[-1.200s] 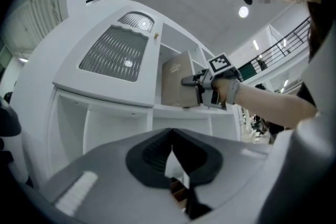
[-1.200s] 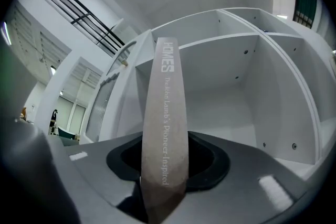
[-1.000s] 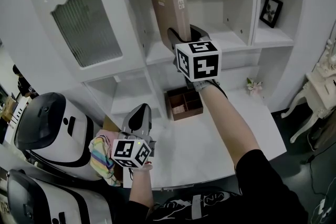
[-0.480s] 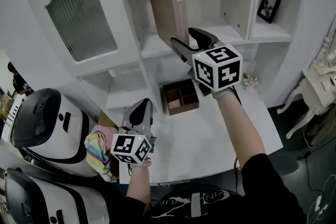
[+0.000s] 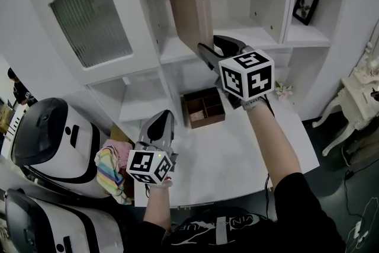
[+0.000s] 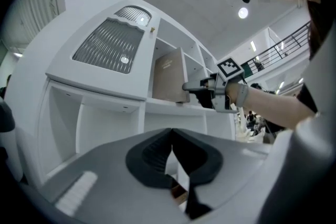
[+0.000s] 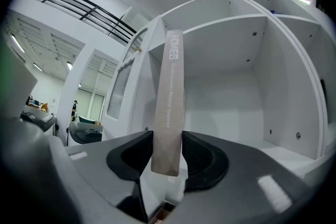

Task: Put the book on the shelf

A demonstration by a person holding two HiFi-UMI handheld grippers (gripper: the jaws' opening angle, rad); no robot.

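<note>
The book (image 5: 189, 3) is standing upright at 12 o'clock, beside the left wall of the middle shelf compartment (image 5: 254, 32); the right gripper (image 5: 215, 48) is sitting just before it, jaws closing with the book's lower end between them; a framed picture (image 5: 305, 6) is standing in the compartment at 2 o'clock; a divided box (image 5: 205, 108) is lying on the table (image 5: 237, 151) near centre; the left gripper (image 5: 159, 121) is hovering at 7 o'clock, well apart from the book.
</note>
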